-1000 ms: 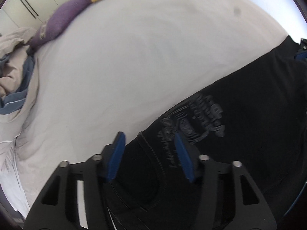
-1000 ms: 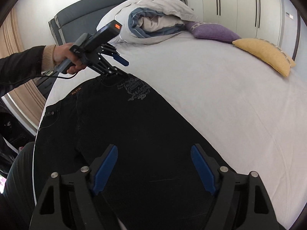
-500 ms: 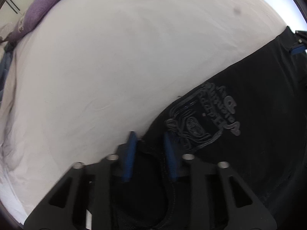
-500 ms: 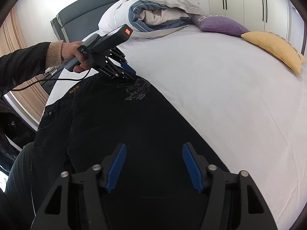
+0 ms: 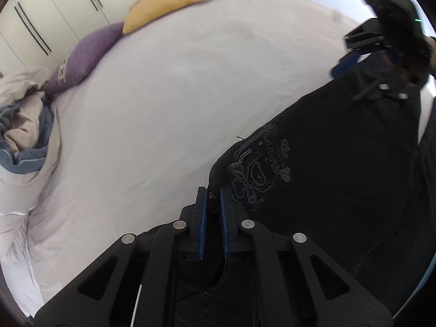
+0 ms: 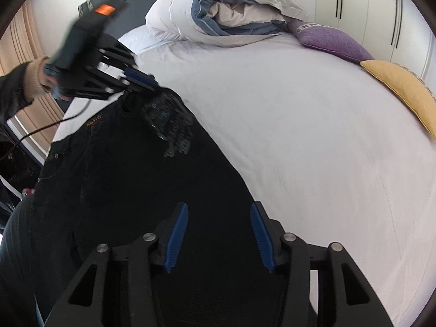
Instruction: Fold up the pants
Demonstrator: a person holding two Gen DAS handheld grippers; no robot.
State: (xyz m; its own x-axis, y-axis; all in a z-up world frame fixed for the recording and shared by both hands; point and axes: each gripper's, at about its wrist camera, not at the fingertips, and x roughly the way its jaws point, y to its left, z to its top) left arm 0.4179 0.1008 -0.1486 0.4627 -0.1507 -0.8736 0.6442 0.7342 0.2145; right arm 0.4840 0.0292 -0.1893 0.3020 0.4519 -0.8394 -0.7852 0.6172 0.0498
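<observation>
Left wrist view: the black pants (image 5: 340, 169) lie along the near edge of the white bed (image 5: 169, 103), grey embroidered emblem up, its lettering unreadable. The left gripper (image 5: 213, 200) is clamped on the waistband corner. The right gripper (image 6: 219, 231), jaws just closing and half apart, hovers over the leg. Purple cushion (image 6: 331, 42) and yellow cushion (image 6: 403, 92) sit beyond.

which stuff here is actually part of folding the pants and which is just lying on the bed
In the job: black pants; left gripper, shut on the waist edge; right gripper, jaws just closing over the leg.

Lying about: purple cushion; yellow cushion; rolled duvet.
</observation>
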